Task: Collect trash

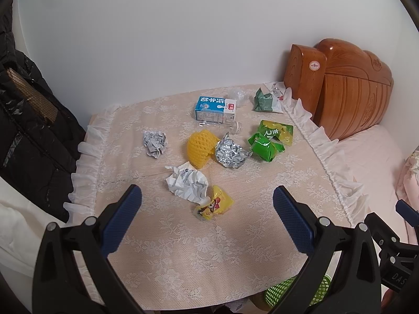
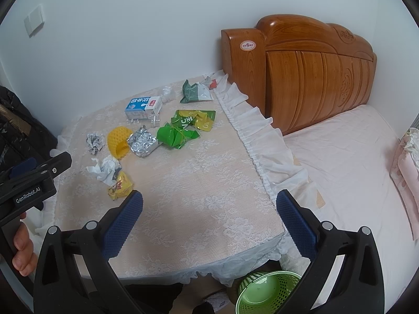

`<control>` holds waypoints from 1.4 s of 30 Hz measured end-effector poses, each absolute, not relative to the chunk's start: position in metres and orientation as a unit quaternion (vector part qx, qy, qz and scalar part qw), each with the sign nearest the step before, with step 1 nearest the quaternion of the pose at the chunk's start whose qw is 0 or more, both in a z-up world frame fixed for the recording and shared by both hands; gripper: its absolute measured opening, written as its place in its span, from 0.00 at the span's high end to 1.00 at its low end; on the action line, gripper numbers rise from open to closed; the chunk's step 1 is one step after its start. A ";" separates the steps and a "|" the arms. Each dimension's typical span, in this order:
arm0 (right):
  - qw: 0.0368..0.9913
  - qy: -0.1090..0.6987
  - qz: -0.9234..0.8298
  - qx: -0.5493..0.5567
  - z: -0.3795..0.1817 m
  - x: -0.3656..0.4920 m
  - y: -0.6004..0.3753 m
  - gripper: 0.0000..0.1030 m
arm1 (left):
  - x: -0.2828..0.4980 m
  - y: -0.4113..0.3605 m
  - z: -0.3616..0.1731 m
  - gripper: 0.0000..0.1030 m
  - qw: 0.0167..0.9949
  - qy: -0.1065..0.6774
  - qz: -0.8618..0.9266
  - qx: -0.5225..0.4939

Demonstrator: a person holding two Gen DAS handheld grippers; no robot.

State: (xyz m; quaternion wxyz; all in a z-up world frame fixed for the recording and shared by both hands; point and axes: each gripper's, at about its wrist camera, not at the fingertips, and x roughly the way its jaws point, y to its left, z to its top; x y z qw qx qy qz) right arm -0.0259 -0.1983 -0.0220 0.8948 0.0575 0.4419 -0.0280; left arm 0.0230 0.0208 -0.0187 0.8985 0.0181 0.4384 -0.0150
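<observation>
Trash lies on a lace-covered table [image 1: 209,248]: a yellow wrapper [image 1: 213,204], crumpled white paper [image 1: 187,180], a yellow foam net [image 1: 200,147], crumpled foil [image 1: 230,153], a small foil ball [image 1: 155,142], green wrappers [image 1: 269,141], a blue milk carton [image 1: 216,108] and a clear bottle [image 1: 222,125]. My left gripper [image 1: 207,219] is open and empty above the table's near part, just short of the yellow wrapper. My right gripper [image 2: 209,222] is open and empty over the table's near right part. A green mesh bin [image 2: 267,293] stands on the floor below the table's front edge.
A wooden headboard [image 2: 301,78] and a pink bed [image 2: 353,183] lie to the right of the table. A black jacket [image 1: 28,120] hangs at the left. A white wall is behind. Another green wrapper [image 1: 264,100] lies at the table's far corner.
</observation>
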 end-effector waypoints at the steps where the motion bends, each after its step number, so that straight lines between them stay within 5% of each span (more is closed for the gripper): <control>1: 0.895 0.442 -0.028 0.058 -0.022 -0.025 -0.198 0.02 | 0.023 0.021 -0.019 0.06 0.898 0.438 -0.015 0.018; 31: 0.892 0.448 -0.028 0.058 -0.023 -0.021 -0.191 0.02 | 0.027 0.026 -0.023 0.06 0.895 0.446 -0.012 0.018; 42: 0.883 0.467 -0.006 0.032 -0.058 0.003 -0.161 0.02 | 0.050 0.072 -0.065 0.06 0.885 0.465 -0.018 0.031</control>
